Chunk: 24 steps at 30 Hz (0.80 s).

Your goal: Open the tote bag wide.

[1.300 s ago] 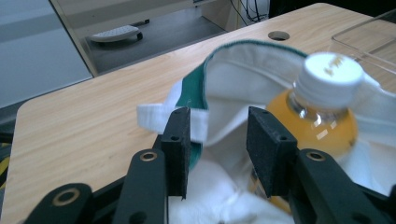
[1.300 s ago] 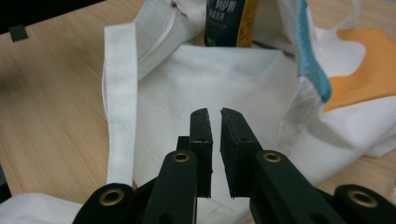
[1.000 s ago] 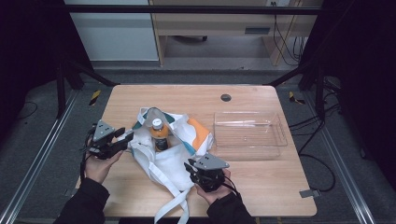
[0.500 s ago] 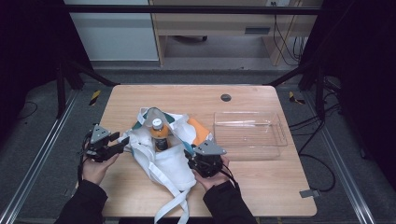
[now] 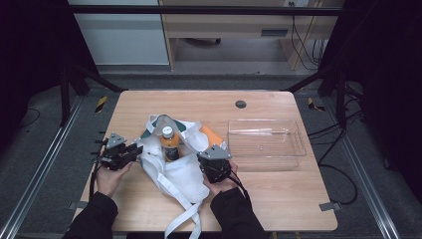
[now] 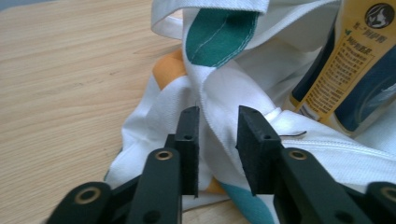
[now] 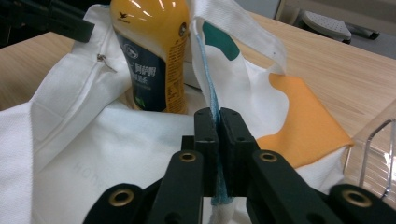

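A white tote bag (image 5: 180, 173) with green and orange patches lies crumpled on the wooden table (image 5: 278, 199). A bottle of orange drink (image 5: 169, 142) stands upright in its mouth. At the bag's left edge my left gripper (image 5: 135, 149) is open, its jaws standing either side of a raised white fold (image 6: 219, 100), with the bottle (image 6: 355, 70) just beyond to the right. On the bag's right side my right gripper (image 5: 211, 158) is shut on the bag's blue-green hem (image 7: 208, 74), and the bottle (image 7: 154, 51) stands behind it to the left.
A clear plastic tray (image 5: 293, 149) sits on the table right of the bag, its rim (image 7: 373, 154) close to my right gripper. A small round hole (image 5: 241, 104) marks the table's far side. The bag's straps (image 5: 184, 219) trail toward the front edge.
My right gripper has moved forward from the front of the bag up to its right rim. The left gripper has edged slightly right, toward the bag's fold.
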### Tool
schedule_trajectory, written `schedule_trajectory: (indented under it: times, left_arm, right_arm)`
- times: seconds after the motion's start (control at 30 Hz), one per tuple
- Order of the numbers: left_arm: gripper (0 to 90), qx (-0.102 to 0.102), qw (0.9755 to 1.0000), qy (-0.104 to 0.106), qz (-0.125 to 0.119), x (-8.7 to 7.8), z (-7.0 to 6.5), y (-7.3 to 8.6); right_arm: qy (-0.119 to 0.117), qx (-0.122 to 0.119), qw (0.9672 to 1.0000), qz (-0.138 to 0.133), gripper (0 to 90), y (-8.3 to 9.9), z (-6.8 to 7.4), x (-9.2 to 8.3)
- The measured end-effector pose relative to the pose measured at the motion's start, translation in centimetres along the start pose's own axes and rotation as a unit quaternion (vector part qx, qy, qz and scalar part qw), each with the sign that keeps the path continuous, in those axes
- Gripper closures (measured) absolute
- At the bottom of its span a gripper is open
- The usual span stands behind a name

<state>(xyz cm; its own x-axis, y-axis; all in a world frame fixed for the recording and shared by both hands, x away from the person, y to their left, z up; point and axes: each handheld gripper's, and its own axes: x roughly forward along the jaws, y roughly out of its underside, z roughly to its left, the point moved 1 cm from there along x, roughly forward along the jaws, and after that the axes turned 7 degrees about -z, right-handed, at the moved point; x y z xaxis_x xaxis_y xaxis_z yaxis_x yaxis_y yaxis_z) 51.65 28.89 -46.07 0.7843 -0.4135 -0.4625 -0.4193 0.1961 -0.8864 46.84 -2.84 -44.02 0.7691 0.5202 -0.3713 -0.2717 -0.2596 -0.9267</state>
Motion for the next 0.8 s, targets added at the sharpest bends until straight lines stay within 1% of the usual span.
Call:
schedule_trajectory:
  times: [0.07,0.1,0.13,0.23,0.3,0.4,0.43,0.47,0.53,0.57,0.67,0.73,0.77,0.8]
  left_arm:
    - [77.3,0.000,1.0000,-0.003,0.003,0.1,-0.1,0.0]
    - [83.0,-0.001,1.0000,-0.003,0.007,0.1,-0.1,0.0]
    - [83.0,0.000,0.9999,-0.002,0.010,0.1,-0.1,0.0]
    - [87.6,0.010,0.9998,-0.004,0.017,0.2,-0.3,-0.1]
    - [88.2,0.018,0.9996,-0.008,0.018,0.2,-0.5,-0.1]
    - [88.4,0.022,0.9995,-0.010,0.020,0.2,-0.6,-0.1]
    - [88.4,0.025,0.9994,-0.010,0.022,0.1,-0.6,-0.1]
    - [88.4,0.026,0.9994,-0.010,0.022,0.1,-0.6,-0.1]
    - [88.4,0.029,0.9992,-0.011,0.024,0.1,-0.6,-0.1]
    - [88.4,0.030,0.9992,-0.011,0.023,0.1,-0.6,-0.1]
    - [88.4,0.036,0.9990,-0.013,0.024,0.0,-0.7,0.0]
    - [88.3,0.036,0.9990,-0.013,0.023,0.0,-0.7,0.0]
    - [88.3,0.036,0.9990,-0.013,0.024,0.0,-0.7,0.0]
    - [88.3,0.037,0.9990,-0.013,0.024,0.0,-0.7,0.0]
  right_arm:
    - [0.001,0.003,1.0000,0.001,87.6,0.0,-0.3,0.0]
    - [0.005,0.003,1.0000,0.000,87.9,-0.1,-0.4,-0.1]
    - [0.005,0.003,1.0000,0.000,87.9,-0.1,-0.4,-0.1]
    - [0.020,0.000,0.9998,-0.005,88.1,-0.3,-0.8,-0.1]
    - [0.033,0.008,0.9994,-0.010,88.1,-0.4,-1.1,-0.1]
    - [0.058,0.018,0.9981,-0.010,88.2,-0.3,-1.4,0.0]
    - [0.073,0.014,0.9972,-0.007,88.2,-0.2,-1.7,0.2]
    - [0.073,0.014,0.9972,-0.007,88.2,-0.2,-1.7,0.2]
    - [0.088,0.019,0.9959,0.001,88.2,0.3,-2.1,0.6]
    - [0.088,0.019,0.9959,0.001,88.2,0.3,-2.1,0.6]
    - [0.100,0.021,0.9946,0.015,88.2,0.9,-2.3,1.1]
    - [0.107,0.022,0.9938,0.021,88.2,1.3,-2.4,1.3]
    - [0.109,0.027,0.9934,0.024,88.2,1.4,-2.3,1.4]
    - [0.111,0.025,0.9931,0.028,88.3,1.6,-2.4,1.5]
